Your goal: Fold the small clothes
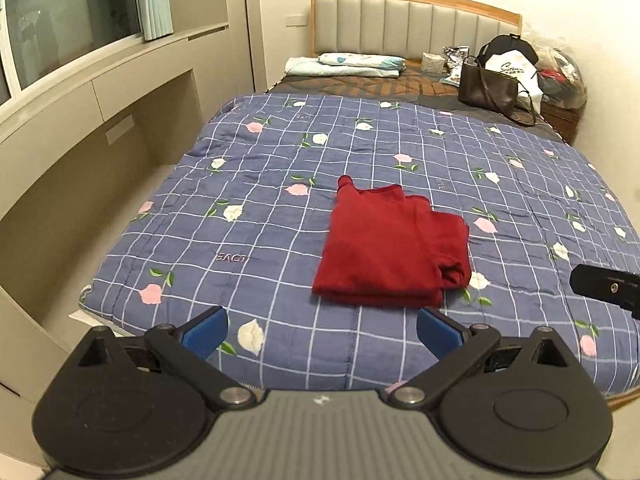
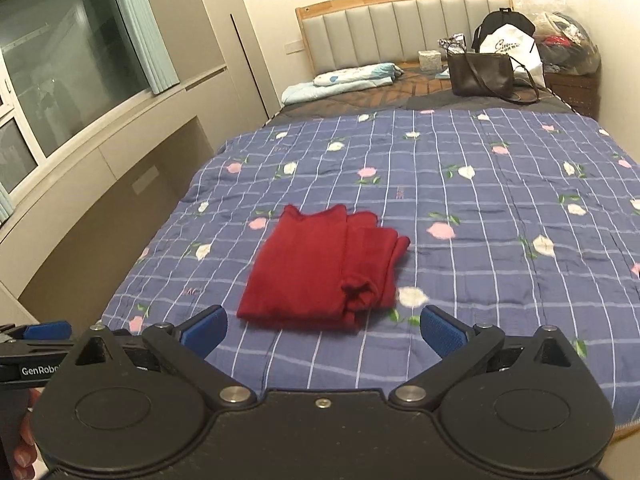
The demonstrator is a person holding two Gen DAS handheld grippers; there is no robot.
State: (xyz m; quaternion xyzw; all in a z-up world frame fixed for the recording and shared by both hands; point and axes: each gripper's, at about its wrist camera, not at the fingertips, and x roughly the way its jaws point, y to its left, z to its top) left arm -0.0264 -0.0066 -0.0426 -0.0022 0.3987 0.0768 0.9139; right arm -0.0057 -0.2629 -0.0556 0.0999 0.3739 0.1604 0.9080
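Observation:
A dark red garment [image 1: 384, 248] lies folded into a compact rectangle on the blue checked floral quilt [image 1: 260, 168], with a rolled sleeve end showing at its near right corner. My left gripper [image 1: 322, 332] hovers open just short of the garment's near edge, its blue pads empty. In the right wrist view the same red garment [image 2: 320, 272] sits ahead and slightly left, and my right gripper [image 2: 322, 330] is open and empty in front of it. The left gripper's blue-padded finger [image 2: 46, 330] shows at the far left of that view.
A padded headboard [image 1: 408, 24] stands at the far end, with folded light bedding [image 1: 352, 65], a dark handbag [image 1: 488, 90] and bags of clutter [image 1: 560, 72] near it. A beige built-in ledge [image 1: 80, 120] under a window runs along the left. A hand [image 2: 22, 440] holds the left device.

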